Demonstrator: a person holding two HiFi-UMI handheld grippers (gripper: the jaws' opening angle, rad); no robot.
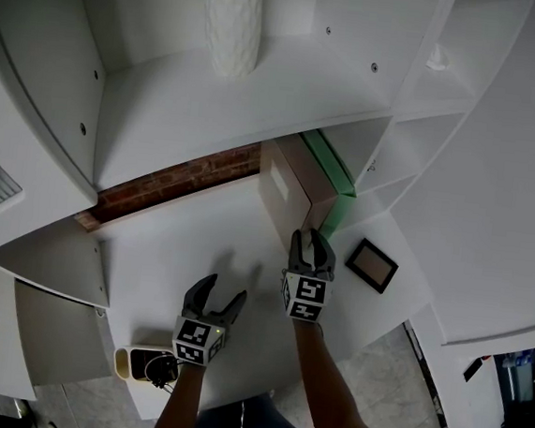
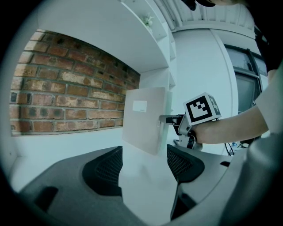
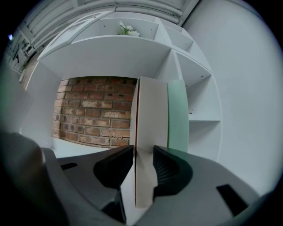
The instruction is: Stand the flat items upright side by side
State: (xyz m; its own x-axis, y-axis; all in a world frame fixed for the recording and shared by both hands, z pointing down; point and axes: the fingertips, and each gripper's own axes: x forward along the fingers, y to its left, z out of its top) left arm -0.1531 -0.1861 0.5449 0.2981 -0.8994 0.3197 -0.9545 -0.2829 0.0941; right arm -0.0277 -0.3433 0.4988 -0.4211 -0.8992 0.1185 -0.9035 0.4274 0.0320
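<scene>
At frame centre in the head view, the right gripper (image 1: 312, 244) is clamped on the near edge of the beige flat item (image 1: 284, 186). The item stands upright just beside the green flat item (image 1: 335, 173). At lower left, the left gripper (image 1: 214, 299) hovers over the white shelf (image 1: 170, 246) with its jaws wide apart and empty.

Ahead of the right tool (image 1: 313, 243), a red brick wall (image 1: 181, 179) shows through the open back of a white shelf unit (image 1: 260, 95), whose compartments rise above the tool and step away to its right. The white table (image 1: 189, 248) lies beneath it, with pale speckled floor (image 1: 374, 374) behind. A dark-framed window (image 2: 247, 95) stands off to its right. Light is dim and even.
</scene>
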